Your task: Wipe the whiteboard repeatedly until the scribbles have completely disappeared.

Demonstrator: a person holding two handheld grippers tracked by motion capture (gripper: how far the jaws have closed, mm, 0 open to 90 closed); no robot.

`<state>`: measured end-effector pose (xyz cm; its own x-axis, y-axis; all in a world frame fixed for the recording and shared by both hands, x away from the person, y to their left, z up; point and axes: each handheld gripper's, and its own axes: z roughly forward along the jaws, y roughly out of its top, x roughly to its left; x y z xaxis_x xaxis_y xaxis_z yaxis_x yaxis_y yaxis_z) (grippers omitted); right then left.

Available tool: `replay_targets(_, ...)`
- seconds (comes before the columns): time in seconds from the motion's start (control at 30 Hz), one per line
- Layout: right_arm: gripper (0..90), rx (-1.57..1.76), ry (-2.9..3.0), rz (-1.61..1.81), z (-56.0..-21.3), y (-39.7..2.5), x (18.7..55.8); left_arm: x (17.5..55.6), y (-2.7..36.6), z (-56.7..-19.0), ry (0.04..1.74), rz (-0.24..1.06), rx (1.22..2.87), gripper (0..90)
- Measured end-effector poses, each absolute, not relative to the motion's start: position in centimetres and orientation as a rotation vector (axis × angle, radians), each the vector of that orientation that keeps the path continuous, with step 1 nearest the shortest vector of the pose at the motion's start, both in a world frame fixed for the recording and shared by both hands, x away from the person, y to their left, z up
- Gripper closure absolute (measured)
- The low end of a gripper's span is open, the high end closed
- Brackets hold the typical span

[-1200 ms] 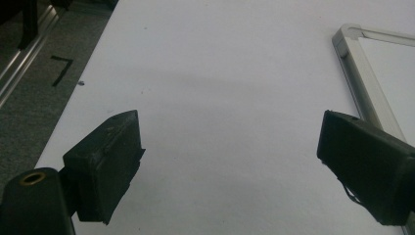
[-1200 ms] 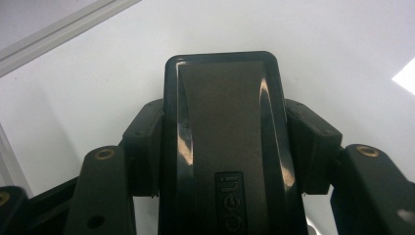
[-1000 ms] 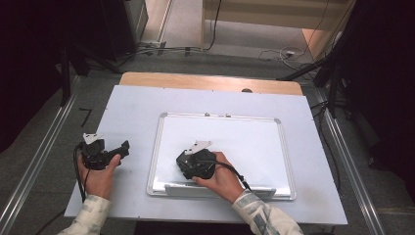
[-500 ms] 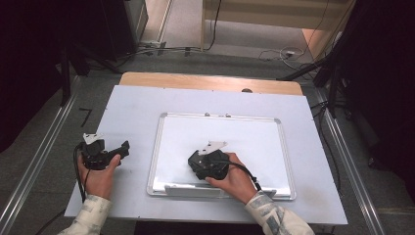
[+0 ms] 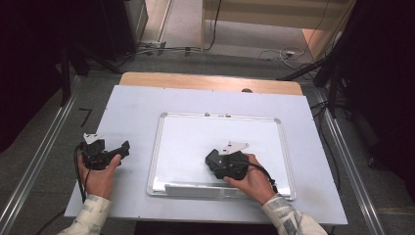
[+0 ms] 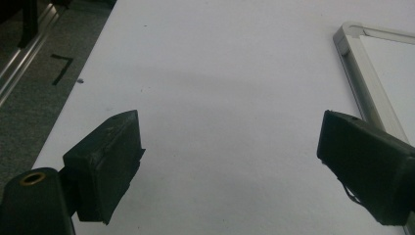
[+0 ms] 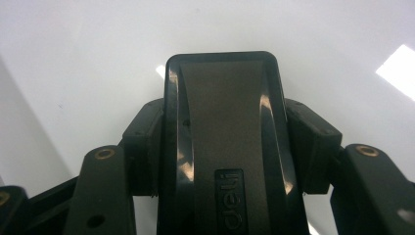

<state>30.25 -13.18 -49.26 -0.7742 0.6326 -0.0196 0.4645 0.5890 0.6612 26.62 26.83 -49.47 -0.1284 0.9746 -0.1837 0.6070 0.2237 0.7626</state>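
— So, where is the eraser right now?

— In the right gripper, low in the frame of the high view, right of centre. In the right gripper view the black eraser runs up the middle of the picture, and the two jaws press against its long sides, one on each flank. Its far end pokes out past them over the white surface.

— And that white surface is the whiteboard?

— Yes. The board lies flat on the table, in the middle of the high view, with a silver frame around it. The right hand holds its gripper over the lower part of the board, just above the tray along the bottom edge. I cannot tell whether the eraser touches the board.

— What about the other side?

— The left gripper sits at the lower left of the high view, on the bare table beside the board, well apart from the right one. Its jaws stand wide, with nothing between them. In the left gripper view a corner of the board's frame shows at the upper right, beyond the right-hand jaw.
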Motion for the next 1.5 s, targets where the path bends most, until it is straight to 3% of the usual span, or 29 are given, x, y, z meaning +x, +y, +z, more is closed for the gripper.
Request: replay_targets(1.5,38.4,1.107,2.413,0.992,-47.4,-19.2,31.6,26.6,27.0,-49.6,1.829,0.687,1.461,9.8)
